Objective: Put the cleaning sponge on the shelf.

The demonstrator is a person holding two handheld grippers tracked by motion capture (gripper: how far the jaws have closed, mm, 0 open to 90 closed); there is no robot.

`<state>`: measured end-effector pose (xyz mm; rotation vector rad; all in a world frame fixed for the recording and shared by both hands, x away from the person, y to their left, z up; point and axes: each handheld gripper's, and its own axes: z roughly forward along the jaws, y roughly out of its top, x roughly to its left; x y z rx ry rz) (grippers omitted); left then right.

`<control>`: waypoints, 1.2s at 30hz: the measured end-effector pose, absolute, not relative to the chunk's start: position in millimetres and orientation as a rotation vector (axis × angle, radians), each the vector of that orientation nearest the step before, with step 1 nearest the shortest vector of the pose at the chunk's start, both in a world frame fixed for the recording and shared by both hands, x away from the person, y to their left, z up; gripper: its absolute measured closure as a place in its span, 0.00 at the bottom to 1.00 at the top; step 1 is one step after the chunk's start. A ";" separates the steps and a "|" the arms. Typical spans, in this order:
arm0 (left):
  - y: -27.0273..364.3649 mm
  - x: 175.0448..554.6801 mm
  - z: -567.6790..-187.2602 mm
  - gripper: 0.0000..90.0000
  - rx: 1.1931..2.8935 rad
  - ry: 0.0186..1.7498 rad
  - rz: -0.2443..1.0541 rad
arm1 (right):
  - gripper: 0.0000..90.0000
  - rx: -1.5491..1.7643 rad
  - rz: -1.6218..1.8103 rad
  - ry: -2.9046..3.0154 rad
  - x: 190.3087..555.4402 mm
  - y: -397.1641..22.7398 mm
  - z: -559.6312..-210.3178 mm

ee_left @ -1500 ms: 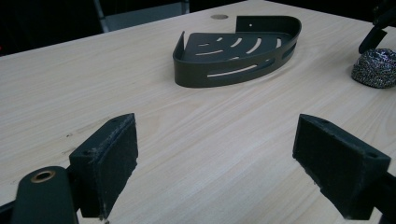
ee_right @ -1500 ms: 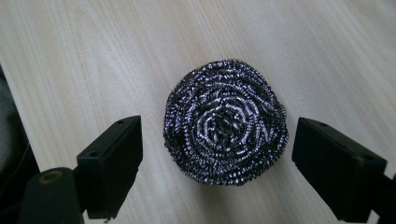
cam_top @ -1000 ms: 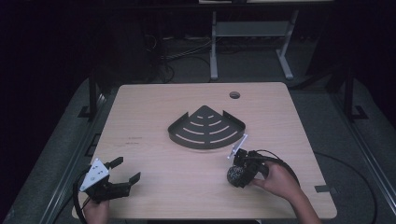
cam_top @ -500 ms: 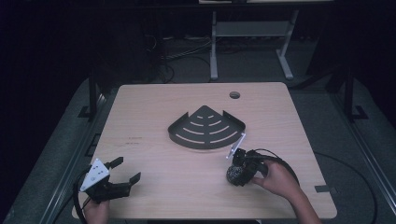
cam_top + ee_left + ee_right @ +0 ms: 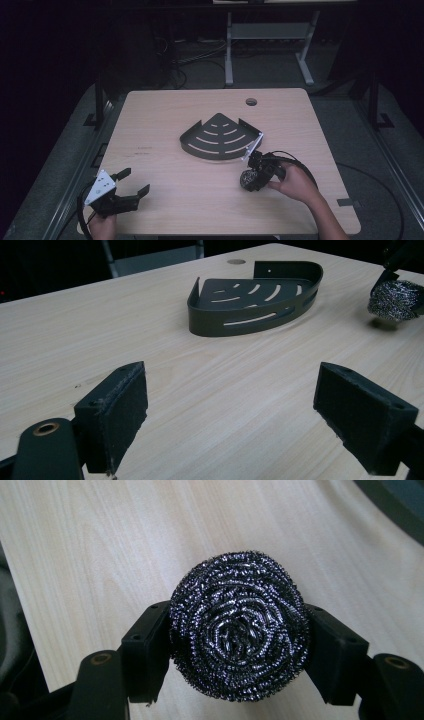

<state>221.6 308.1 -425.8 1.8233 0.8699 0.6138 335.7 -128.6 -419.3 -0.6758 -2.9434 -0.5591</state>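
Steel-wool scourer (image 5: 239,625) pinched btwn right gripper (image 5: 239,645) jaws; left gripper (image 5: 232,415) jaws spread, empty.

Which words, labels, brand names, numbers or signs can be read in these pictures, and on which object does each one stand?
None can be read.
The black corner shelf has slots but no writing.
The steel wool scourer in the right gripper has no label.
The grey plate on the left gripper shows small dark dots, no letters.
The wooden table has faint small marks, too small to read.
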 end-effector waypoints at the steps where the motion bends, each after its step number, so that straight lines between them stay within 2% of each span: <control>1: 307.7 221.9 -426.1 0.15 1.822 0.872 0.612 | 0.37 -0.674 -0.554 -2.943 337.2 -128.3 -418.5; 36: 308.6 222.2 -426.0 0.15 1.819 0.874 0.608 | 0.37 -0.653 -0.572 -2.926 385.1 -112.9 -384.7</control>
